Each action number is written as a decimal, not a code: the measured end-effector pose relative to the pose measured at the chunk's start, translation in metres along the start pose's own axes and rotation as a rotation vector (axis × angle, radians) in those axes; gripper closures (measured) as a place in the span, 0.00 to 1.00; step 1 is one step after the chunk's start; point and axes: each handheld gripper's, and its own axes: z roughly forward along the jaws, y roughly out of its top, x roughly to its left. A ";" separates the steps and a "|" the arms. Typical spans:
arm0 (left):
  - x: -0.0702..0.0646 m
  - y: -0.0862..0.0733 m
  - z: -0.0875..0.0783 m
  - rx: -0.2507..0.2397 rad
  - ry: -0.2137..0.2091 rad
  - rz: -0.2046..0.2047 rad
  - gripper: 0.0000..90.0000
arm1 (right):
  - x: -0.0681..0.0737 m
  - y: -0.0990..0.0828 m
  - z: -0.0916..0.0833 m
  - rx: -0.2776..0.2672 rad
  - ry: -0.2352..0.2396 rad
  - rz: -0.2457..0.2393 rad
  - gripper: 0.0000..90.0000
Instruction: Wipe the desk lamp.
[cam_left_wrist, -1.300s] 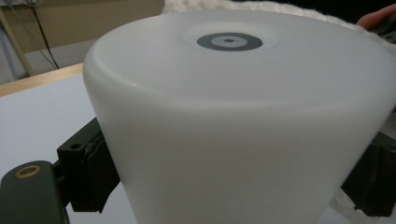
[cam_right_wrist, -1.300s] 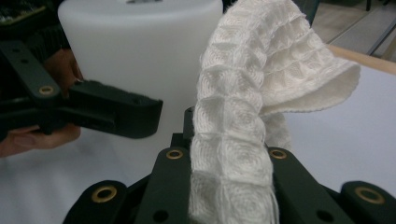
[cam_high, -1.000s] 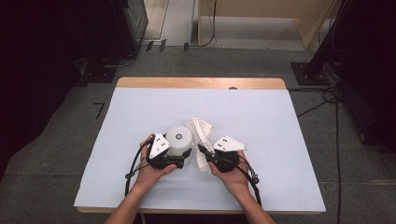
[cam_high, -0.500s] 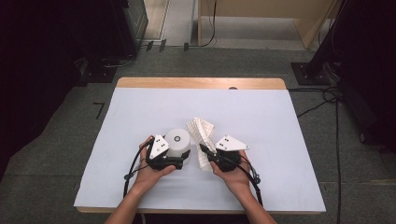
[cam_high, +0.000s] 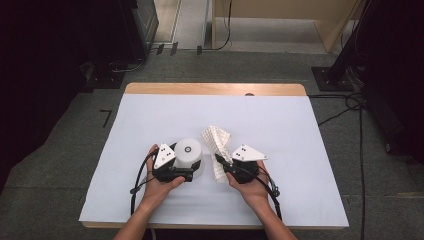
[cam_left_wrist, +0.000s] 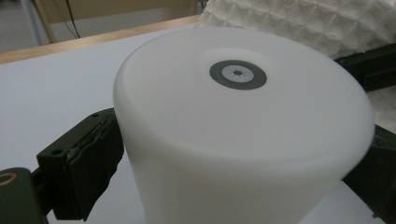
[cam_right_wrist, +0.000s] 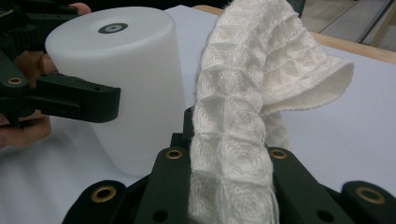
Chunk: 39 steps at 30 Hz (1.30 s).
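The left gripper (cam_high: 186, 169) stands with its jaws spread wide on either side of a white cylindrical container (cam_high: 189, 156), which sits upright on the worktop (cam_high: 150, 120); the jaws have just been opening, with the container between them. In the left gripper view one pad (cam_left_wrist: 91, 163) lies right against the container's wall (cam_left_wrist: 243, 154); whether it presses there cannot be told, so I judge the grip slack or just released. The right gripper (cam_high: 220, 161) has its jaws closed tight on a white waffle-weave cloth (cam_high: 218, 142), which rises from between them and flops over at the top; the right gripper view shows the cloth (cam_right_wrist: 243, 116) pinched at its lower end, just beside the container (cam_right_wrist: 126, 88). The step in hand appears to be wiping the container with the cloth, the left gripper meant to steady it. The next move calls for the left jaws to re-seat on the wall, or to clear it, before the cloth is brought against the surface; a slack hold risks the container sliding or tipping. The container's top is closed, with a small grey ring mark at its centre; its contents cannot be told.
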 end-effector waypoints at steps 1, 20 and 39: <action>-0.002 0.000 0.000 0.006 0.012 -0.003 0.02 | 0.000 0.000 0.000 0.002 -0.001 0.003 0.88; -0.035 -0.006 0.014 0.034 0.284 -0.033 0.09 | 0.002 -0.003 0.005 0.015 0.001 0.001 0.88; 0.005 0.014 -0.010 -0.040 -0.096 -0.037 0.09 | 0.019 -0.003 0.010 0.013 0.076 -0.015 0.88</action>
